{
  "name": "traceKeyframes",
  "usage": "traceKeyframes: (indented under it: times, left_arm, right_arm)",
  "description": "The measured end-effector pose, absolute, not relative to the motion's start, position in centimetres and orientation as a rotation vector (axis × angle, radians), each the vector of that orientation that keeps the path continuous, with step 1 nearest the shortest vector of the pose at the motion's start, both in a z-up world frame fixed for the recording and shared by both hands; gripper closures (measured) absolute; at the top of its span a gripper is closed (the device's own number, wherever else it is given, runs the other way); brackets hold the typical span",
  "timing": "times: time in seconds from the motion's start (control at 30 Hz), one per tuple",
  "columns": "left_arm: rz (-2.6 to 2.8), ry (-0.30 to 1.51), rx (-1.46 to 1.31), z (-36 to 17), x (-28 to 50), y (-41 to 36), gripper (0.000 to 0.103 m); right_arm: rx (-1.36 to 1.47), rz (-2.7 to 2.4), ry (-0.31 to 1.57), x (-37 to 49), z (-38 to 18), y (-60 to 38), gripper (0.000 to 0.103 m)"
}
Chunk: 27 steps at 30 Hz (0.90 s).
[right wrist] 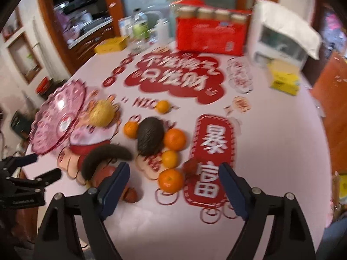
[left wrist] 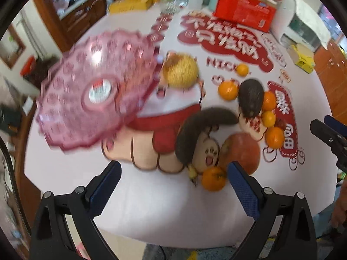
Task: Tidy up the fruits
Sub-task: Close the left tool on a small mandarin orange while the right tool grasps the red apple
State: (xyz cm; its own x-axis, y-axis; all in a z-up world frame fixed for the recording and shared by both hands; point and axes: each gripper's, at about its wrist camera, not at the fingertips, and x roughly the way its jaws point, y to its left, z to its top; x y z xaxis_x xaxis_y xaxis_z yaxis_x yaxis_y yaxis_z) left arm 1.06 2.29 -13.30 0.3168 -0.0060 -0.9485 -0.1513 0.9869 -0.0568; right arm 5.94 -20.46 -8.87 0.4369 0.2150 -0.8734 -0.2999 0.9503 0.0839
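Grippers hang over a round white table (left wrist: 151,205) printed with red cartoon figures and lettering, both angled steeply downward. The left gripper (left wrist: 174,186) has its blue textured pads spread wide with nothing between them; a small orange tangerine (left wrist: 213,178) lies just ahead of its right finger. The right gripper (right wrist: 173,186) is likewise released, its jaws apart and gripping nothing, another orange tangerine (right wrist: 171,180) on the table between and beyond its fingers. Fruit lies loose in a cluster at mid-table: several more smooth tangerines, a dark rough-skinned oval avocado (right wrist: 150,139), a dark curved banana-shaped fruit (right wrist: 106,157), a large round reddish-orange apple-like fruit (left wrist: 241,151), and a yellow rounded fruit (right wrist: 101,113) just beside the dish. That dish, a translucent pink scalloped plastic fruit plate (left wrist: 93,91) with a dimpled pattern and a sticker at its centre, sits at the table's left, holding no fruit. Motion blur softens most surfaces.
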Motion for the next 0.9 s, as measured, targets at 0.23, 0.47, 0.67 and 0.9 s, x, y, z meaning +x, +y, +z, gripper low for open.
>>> traceKeyframes:
  times: [0.23,0.47,0.67,0.9]
  left_arm:
    - [0.138,1.285,-0.136,-17.1,-1.3,2.0,0.005]
    - [0.16,1.277,-0.146,-19.0,-2.2,1.8,0.014]
    - [0.156,1.269,-0.194,-19.3,-2.4,1.9,0.015]
    - [0.144,1.271,-0.213,-19.7,-2.0,1.4,0.015]
  right_arm:
    - [-0.213,0.579,1.09,4.8,-11.4,-15.7,0.019]
    - [-0.292,0.684,1.143,4.3,-15.0,-12.8,0.024]
    - [-0.263,0.725,1.212,5.1,-17.2,-12.3,0.024]
    - [-0.129,0.816,1.297,6.3,-18.9,-12.2,0.035]
